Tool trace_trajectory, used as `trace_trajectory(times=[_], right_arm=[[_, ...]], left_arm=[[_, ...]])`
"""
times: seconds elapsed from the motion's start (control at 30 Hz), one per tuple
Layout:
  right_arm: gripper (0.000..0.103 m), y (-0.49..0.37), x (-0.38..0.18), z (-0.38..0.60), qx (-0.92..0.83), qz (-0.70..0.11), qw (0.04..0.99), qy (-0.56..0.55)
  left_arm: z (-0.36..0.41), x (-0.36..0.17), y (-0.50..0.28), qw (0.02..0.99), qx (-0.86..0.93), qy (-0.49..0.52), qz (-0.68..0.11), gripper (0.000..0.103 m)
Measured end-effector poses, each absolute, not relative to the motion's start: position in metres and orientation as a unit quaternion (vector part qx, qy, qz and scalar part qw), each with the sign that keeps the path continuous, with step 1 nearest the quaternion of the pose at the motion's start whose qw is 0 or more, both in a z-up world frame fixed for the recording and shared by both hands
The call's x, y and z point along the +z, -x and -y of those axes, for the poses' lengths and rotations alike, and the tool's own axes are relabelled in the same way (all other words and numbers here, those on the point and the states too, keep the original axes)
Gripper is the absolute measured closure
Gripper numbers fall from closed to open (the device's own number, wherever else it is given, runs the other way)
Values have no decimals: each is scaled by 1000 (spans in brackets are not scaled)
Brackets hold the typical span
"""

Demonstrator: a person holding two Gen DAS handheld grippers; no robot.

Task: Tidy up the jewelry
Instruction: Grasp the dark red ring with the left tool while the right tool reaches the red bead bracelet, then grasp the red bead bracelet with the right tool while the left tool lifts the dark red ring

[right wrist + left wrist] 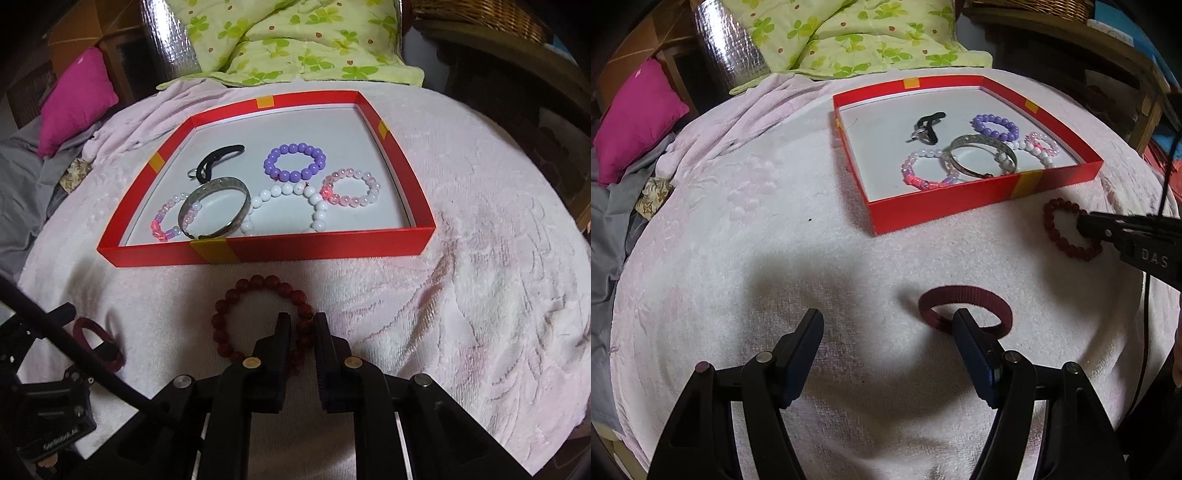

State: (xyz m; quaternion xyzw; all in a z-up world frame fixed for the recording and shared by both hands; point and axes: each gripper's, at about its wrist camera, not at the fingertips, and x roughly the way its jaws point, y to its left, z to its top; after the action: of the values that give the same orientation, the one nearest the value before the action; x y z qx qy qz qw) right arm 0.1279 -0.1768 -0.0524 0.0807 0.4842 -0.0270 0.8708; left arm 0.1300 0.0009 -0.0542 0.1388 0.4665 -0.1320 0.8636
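Beside red tray (314, 243), dark-red beaded bracelet (236, 291)

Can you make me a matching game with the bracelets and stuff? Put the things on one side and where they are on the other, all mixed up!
Things:
1. purple bead bracelet
2. dark red bead bracelet
3. maroon hair band
4. silver bangle

Places:
A. on the blanket, with one finger of the left tongs inside its loop
B. in the red box, leaning on a pink and purple bracelet
C. on the blanket, between the fingers of the right tongs
D. in the red box, lying flat near the back

Pairs: 1-D, 2-C, 3-A, 4-B
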Motion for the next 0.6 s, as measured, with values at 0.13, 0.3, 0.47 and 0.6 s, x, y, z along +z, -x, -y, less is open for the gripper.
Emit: trace_trajectory(times=[0.13,0.3,0.47,0.6], right_arm=[[90,-124,-52,184,-21,-486,868,-95],[91,-123,-53,188,-19,-488,867,-99],[91,-121,-53,188,-19,-489,867,-97],[91,-121,-54,188,-21,-490,866,-99]], left_arm=[[-9,-52,-136,864,-127,-121,-471,30],[-13,-52,-139,865,-123,-114,-473,30],[-6,-53,-137,864,-130,-124,-471,30],[-5,-53,-136,863,-131,-127,-470,30]])
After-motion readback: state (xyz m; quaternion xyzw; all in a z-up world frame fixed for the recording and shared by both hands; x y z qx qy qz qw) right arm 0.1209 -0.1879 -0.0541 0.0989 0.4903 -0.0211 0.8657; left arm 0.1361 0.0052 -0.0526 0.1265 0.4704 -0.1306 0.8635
